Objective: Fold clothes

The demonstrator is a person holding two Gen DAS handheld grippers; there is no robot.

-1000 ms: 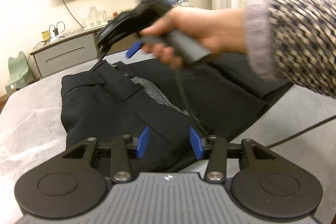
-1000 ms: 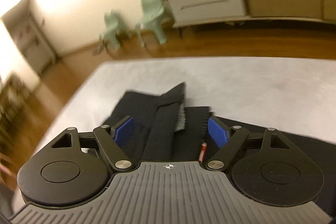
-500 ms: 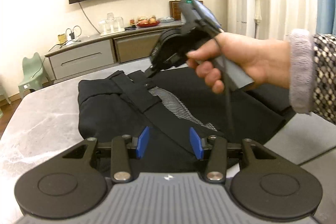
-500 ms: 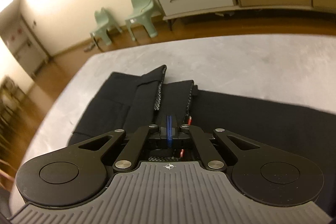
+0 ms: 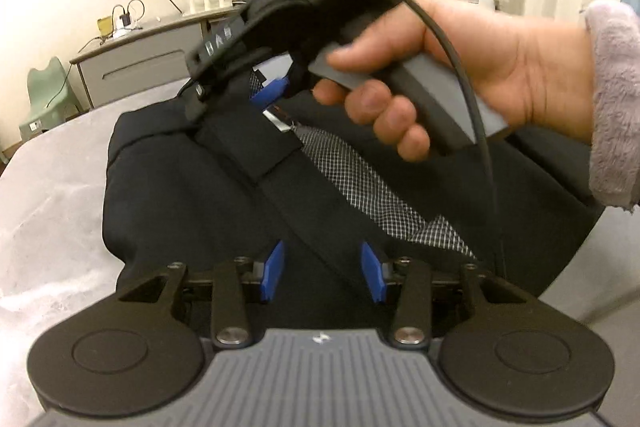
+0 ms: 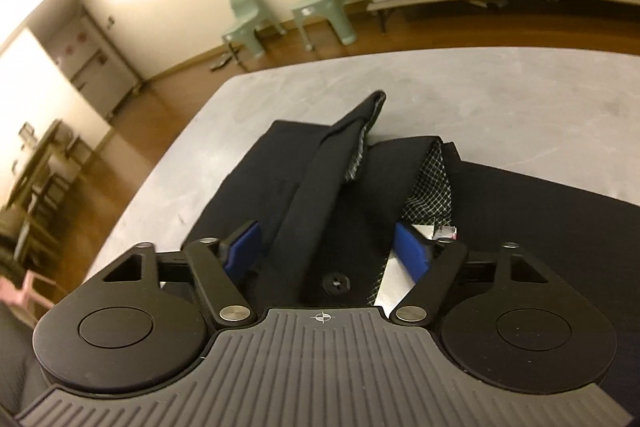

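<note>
**Right gripper lets go at the waistband**

The dark trousers (image 6: pixel 344 195) lie flat on the grey table (image 6: pixel 500 99), filling the centre of both views, fly flaps turned back to show checked lining (image 5: pixel 360 179). Half a second ago the right gripper (image 6: pixel 326 251) was pinched shut here; now its jaws are opening, straddling the button (image 6: pixel 337 283) – nothing clamped. The left gripper (image 5: pixel 323 269), lower centre of its view, stays half open over the cloth, empty. Likely a waistband tidy-up done – folding proper comes next.
</note>
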